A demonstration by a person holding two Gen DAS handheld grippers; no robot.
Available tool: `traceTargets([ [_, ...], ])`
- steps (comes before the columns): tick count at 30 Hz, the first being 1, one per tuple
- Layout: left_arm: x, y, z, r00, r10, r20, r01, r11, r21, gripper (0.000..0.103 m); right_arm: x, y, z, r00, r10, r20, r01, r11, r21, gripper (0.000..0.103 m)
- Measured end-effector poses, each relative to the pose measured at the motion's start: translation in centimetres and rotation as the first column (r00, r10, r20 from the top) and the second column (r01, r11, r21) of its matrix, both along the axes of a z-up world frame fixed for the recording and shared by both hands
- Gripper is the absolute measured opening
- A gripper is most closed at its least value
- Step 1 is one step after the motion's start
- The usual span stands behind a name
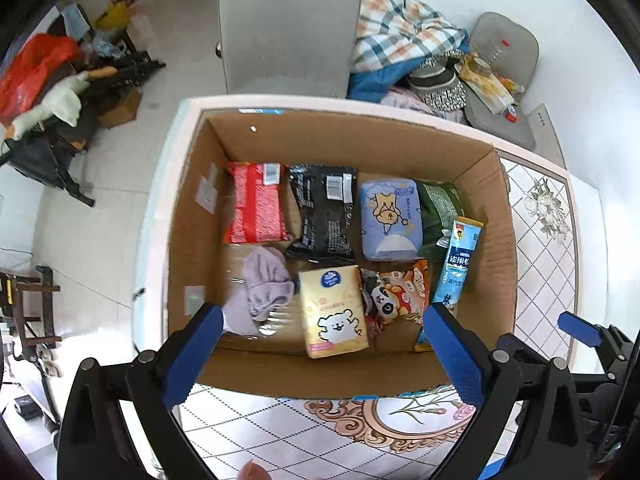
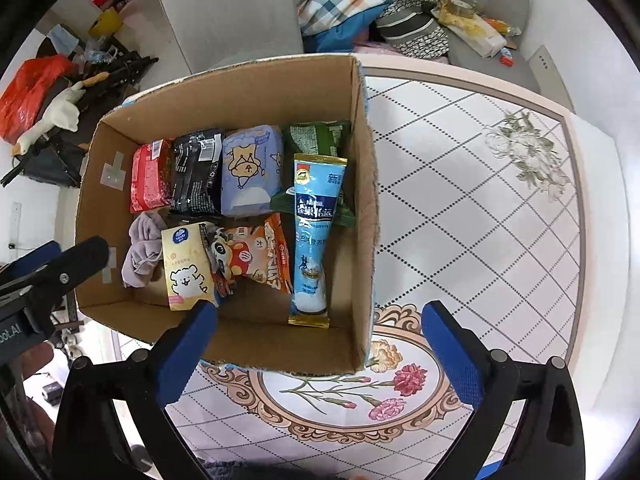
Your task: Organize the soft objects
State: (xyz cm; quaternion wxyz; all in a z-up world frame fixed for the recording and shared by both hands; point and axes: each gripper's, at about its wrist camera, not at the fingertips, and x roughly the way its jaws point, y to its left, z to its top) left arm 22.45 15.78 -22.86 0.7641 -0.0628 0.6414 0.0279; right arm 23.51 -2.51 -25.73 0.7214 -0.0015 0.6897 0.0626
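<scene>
Probably light and limp, the crumpled lilac cloth (image 1: pixel 262 290) in the brown cardboard box (image 1: pixel 192 216) suits a bunched-middle pinch; left claw (image 1: pixel 320 354) and right claw (image 2: pixel 320 346) both gape wide, empty

Both wrist cameras look steeply down from the near side; both views share the cardboard box (image 1: pixel 192 216) (image 2: pixel 360 200), right camera farther right.

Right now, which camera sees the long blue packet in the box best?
The right wrist view. There the long blue packet lies in full sight from its top seal to its gold bottom edge, beside the box's right wall. In the left wrist view the same packet looks squeezed, and its lower end hides behind the left claw's blue finger.
</scene>
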Motion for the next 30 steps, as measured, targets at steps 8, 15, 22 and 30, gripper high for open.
traceTargets([
  [8, -2.8, -1.0, 5.0, 0.996, -0.011, 0.092, 0.006, 0.998, 0.058, 0.103, -1.9, -1.0, 4.3, 0.998, -0.018, 0.064, 0.017, 1.000, 0.017, 0.103],
  [15, -7.2, -2.0, 12.8, 0.978, -0.011, 0.209, -0.002, 0.998, 0.065, 0.103, -6.3, -2.2, 12.4, 0.981, -0.021, 0.190, 0.012, 0.999, 0.050, 0.103],
  [22, -11.4, -3.1, 18.9, 0.957, -0.020, 0.288, -0.003, 0.997, 0.078, 0.103, -10.8, -3.6, 20.6, 0.946, -0.037, 0.321, 0.013, 0.997, 0.075, 0.103],
  [30, -14.3, -3.9, 23.0, 0.937, -0.021, 0.348, -0.005, 0.997, 0.074, 0.103, -14.5, -4.7, 26.5, 0.910, -0.048, 0.412, 0.019, 0.997, 0.074, 0.103],
])
